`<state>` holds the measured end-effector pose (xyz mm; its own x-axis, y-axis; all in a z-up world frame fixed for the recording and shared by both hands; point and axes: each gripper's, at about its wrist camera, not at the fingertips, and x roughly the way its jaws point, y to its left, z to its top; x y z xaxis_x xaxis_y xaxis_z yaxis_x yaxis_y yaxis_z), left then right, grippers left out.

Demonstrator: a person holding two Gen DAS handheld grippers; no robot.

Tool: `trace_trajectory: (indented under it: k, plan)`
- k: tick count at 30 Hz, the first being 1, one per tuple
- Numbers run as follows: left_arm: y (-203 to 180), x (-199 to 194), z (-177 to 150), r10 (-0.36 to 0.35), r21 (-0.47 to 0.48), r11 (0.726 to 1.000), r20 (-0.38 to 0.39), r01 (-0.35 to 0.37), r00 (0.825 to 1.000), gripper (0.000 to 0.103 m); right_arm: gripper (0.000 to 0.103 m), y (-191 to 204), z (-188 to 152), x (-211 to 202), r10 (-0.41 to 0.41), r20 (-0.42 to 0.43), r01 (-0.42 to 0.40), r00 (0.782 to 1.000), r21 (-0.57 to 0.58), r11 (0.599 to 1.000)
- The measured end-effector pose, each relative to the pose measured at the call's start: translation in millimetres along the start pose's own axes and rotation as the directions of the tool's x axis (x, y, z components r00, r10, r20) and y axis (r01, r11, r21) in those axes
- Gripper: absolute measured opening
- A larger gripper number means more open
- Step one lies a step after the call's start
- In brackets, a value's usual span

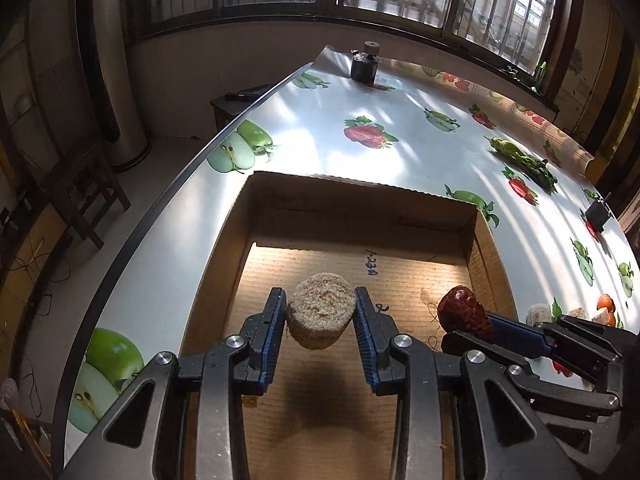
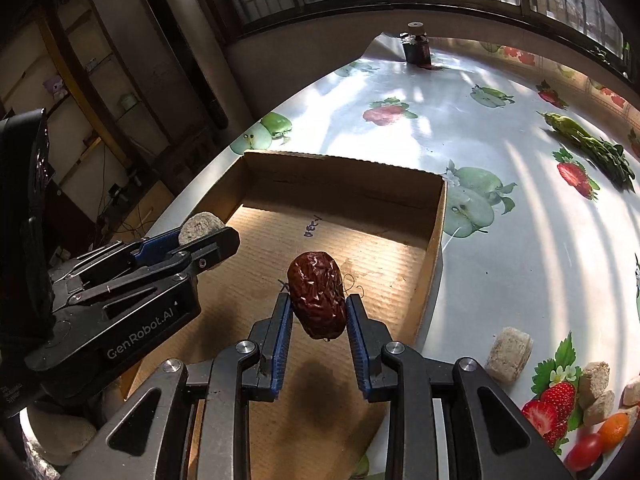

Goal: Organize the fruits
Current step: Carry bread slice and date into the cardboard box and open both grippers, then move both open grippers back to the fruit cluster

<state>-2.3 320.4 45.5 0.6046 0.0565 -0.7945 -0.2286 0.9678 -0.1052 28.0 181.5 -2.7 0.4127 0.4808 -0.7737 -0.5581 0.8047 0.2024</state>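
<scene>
My left gripper (image 1: 321, 312) is shut on a beige, crumbly round cake (image 1: 320, 310) and holds it above the floor of an open cardboard box (image 1: 360, 196). The right gripper (image 2: 318, 312) is shut on a wrinkled dark red date (image 2: 317, 305), also hanging over the box (image 2: 344, 166). In the left wrist view the date (image 1: 464, 312) and the right gripper (image 1: 480, 326) come in from the right. The right wrist view shows the left gripper (image 2: 204, 236) with the cake (image 2: 200, 226) at the left. Both items cast shadows on the box floor.
The box sits on a table with a fruit-print cloth (image 1: 400, 96). Right of the box lie more beige cakes (image 2: 509, 355), an orange fruit (image 2: 613, 432) and a red tomato (image 2: 583, 451). Green vegetables (image 2: 592, 146) and a dark bottle (image 2: 417, 44) stand farther back.
</scene>
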Motion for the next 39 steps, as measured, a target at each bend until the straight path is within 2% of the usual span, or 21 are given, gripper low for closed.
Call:
trace_trajectory:
  k: [3,6,8,9,12,15,17,20,23,27,28,29,32,39]
  plan:
    - [1,3,1,0.021,-0.001,1.000,0.005,-0.021,1.000,0.033,0.030,2,1,11,-0.030,-0.008,0.030,1.000,-0.022,0.999]
    - [6,8,2,0.013,-0.019,1.000,-0.013,-0.013,1.000,0.036,0.030,4,2,16,-0.050,0.002,0.050,0.999,-0.036,0.998]
    - [9,8,3,0.010,-0.037,0.999,-0.016,-0.011,1.000,0.049,0.030,4,2,17,-0.056,0.008,0.056,0.998,-0.040,0.998]
    - [10,7,3,0.008,-0.046,0.999,-0.015,-0.008,1.000,0.051,0.031,4,3,17,-0.055,0.011,0.056,0.998,-0.041,0.998]
    - [15,1,4,-0.015,-0.075,0.997,-0.016,0.014,1.000,0.052,0.041,4,6,14,-0.052,0.018,0.053,0.998,-0.044,0.998]
    - [22,-18,2,-0.034,-0.117,0.993,0.008,0.034,0.999,0.054,0.041,2,5,-8,-0.057,0.058,0.058,0.997,-0.018,0.998]
    - [28,-36,-3,-0.022,-0.147,0.989,0.041,0.028,0.999,0.070,0.041,-3,-2,-30,-0.088,0.085,0.087,0.992,0.018,0.996]
    - [32,-67,-16,0.020,-0.187,0.982,0.096,-0.001,0.995,0.080,0.041,-12,-23,-58,-0.119,0.088,0.111,0.989,0.082,0.990]
    - [28,-89,-32,0.051,-0.210,0.977,0.131,-0.022,0.990,0.083,0.041,-12,-48,-67,-0.098,0.060,0.090,0.993,0.117,0.989]
    - [12,-107,-49,0.063,-0.190,0.981,0.156,-0.033,0.986,0.083,0.041,1,-80,-54,-0.094,-0.018,0.095,0.995,0.089,0.991]
    - [8,-111,-51,0.071,-0.184,0.982,0.164,-0.040,0.984,0.083,0.039,5,-85,-51,-0.096,-0.027,0.098,0.995,0.073,0.993]
    - [3,-116,-53,0.084,-0.176,0.983,0.175,-0.053,0.981,0.083,0.032,8,-91,-48,-0.103,-0.039,0.105,0.994,0.062,0.993]
    - [-11,-133,-58,0.136,-0.140,0.984,0.223,-0.106,0.965,0.083,0.029,16,-105,-44,-0.096,-0.075,0.101,0.993,0.059,0.993]
    - [-44,-163,-66,0.188,-0.069,0.982,0.304,-0.175,0.934,0.083,0.029,36,-128,-53,-0.112,-0.084,0.113,0.990,0.003,0.994]
